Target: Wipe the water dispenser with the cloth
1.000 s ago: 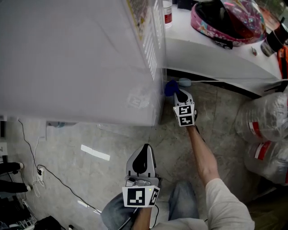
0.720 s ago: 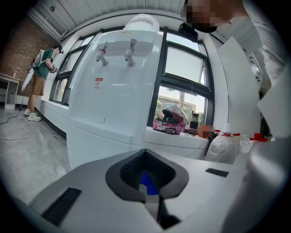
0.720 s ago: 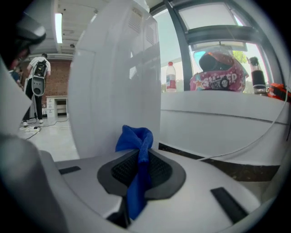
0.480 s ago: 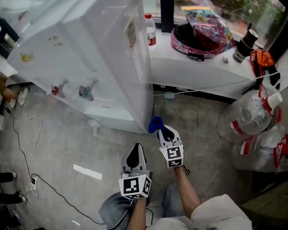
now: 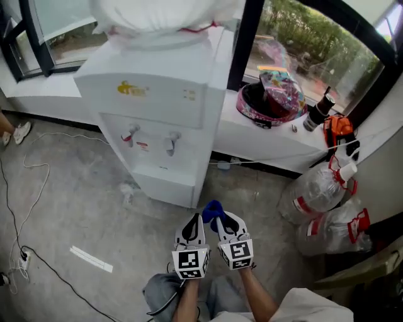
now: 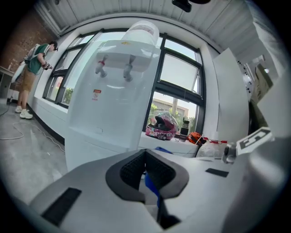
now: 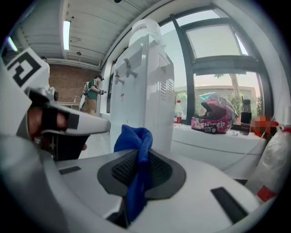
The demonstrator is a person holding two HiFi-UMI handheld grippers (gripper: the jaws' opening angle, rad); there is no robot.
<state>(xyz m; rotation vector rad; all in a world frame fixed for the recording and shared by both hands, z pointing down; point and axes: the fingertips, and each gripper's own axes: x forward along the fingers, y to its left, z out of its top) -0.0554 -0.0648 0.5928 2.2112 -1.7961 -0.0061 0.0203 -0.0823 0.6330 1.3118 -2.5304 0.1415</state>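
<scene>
The white water dispenser (image 5: 157, 94) stands against the window ledge, with two taps (image 5: 151, 138) on its front and a large bottle (image 5: 157, 16) on top. It also fills the left gripper view (image 6: 113, 91) and the right gripper view (image 7: 143, 91). My right gripper (image 5: 220, 220) is shut on a blue cloth (image 5: 213, 209), which bunches up above the pads (image 7: 134, 136). My left gripper (image 5: 193, 227) is shut right beside it, its pads together (image 6: 145, 157) with nothing of its own held. Both are low over the floor, well short of the dispenser.
A pink helmet (image 5: 271, 94) and small items lie on the white ledge (image 5: 252, 141) to the right of the dispenser. Plastic water jugs (image 5: 315, 188) lie at the right. Cables (image 5: 25, 182) trail on the floor at left. A person (image 6: 38, 54) stands far off.
The view has drawn back from the dispenser, whose whole front now shows. My right gripper with the cloth has come away from the dispenser's side and sits next to the left one.
</scene>
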